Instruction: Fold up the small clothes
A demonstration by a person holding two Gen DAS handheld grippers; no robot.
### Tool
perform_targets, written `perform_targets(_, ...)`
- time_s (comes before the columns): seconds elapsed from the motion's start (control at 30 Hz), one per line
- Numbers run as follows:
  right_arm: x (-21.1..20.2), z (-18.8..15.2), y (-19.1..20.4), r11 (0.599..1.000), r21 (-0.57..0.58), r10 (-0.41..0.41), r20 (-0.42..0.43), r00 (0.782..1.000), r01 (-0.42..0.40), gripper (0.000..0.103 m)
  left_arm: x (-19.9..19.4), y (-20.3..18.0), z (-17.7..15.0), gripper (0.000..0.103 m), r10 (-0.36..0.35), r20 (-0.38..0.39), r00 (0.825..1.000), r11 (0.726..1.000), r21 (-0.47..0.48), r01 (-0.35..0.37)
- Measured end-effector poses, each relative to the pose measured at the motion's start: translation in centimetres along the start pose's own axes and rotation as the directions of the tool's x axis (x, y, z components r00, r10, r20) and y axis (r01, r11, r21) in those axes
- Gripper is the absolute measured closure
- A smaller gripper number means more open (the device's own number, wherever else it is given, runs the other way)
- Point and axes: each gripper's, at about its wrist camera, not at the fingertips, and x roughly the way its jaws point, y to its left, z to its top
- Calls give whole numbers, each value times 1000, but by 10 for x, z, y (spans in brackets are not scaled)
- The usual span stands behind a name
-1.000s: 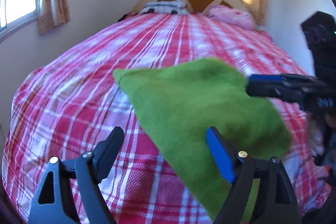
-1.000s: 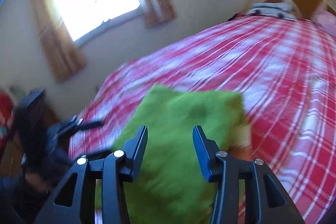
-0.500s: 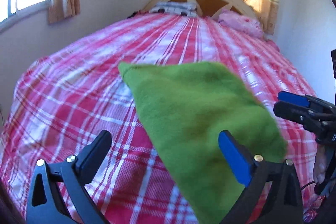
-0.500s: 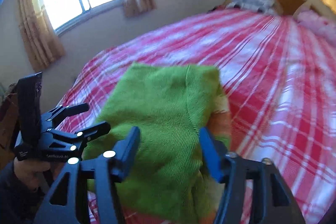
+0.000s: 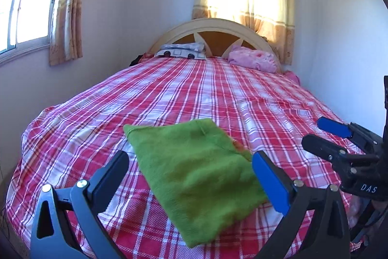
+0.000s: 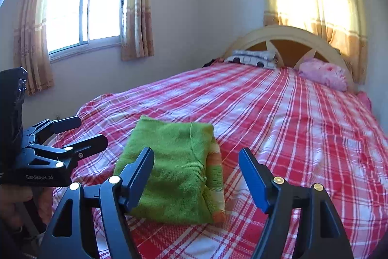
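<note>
A folded green knit garment (image 5: 194, 166) with an orange and white striped edge lies flat on the red plaid bedspread (image 5: 198, 98), near the foot of the bed. It also shows in the right wrist view (image 6: 177, 166). My left gripper (image 5: 191, 169) is open and empty, held just above and behind the garment. My right gripper (image 6: 196, 169) is open and empty, its jaws spread wide over the garment's right edge. Each gripper shows in the other's view: the right (image 5: 325, 137) and the left (image 6: 80, 132), both open.
Pillows lie at the headboard: a patterned one (image 5: 181, 51) and a pink one (image 5: 252, 60). Walls run along the bed's left and right sides. Curtained windows (image 6: 84, 6) are on the left and behind the headboard. The plaid bedspread (image 6: 278, 113) stretches far beyond the garment.
Both grippers have pulled back and up from the garment and tilted upward, so more of the room shows. The right gripper's jaws have opened wider. The garment now lies flat and folded.
</note>
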Motion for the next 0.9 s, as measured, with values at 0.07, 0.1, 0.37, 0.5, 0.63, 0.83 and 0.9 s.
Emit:
perform_targets(0.07,-5,2,1,1000,-3,-3,9,1000,3,30,0,0,1,0,-2,3,1000,1000,1,2)
perform_targets(0.1,-7,3,1,1000,-1,-4,13,1000,4,30,0,0,1,0,-1,3,1000,1000,1,1)
perform_targets(0.37,-18,2,2,1000,-1,-10,26,1000,10,30,-8,-3,2,0,0,21,1000,1000,-3,0)
perform_targets(0.5,-21,2,2,1000,1,-13,37,999,13,29,-10,-5,2,0,1,29,1000,1000,4,-2)
perform_targets(0.63,-26,3,3,1000,3,-18,51,999,18,29,-10,-7,2,0,-1,27,1000,1000,9,1)
perform_targets(0.83,-31,4,2,1000,9,-24,68,997,23,29,-12,-9,2,0,-4,29,1000,1000,15,3)
perform_targets(0.9,-32,4,1,1000,11,-21,71,997,20,27,-12,-10,2,0,-5,28,1000,1000,17,4)
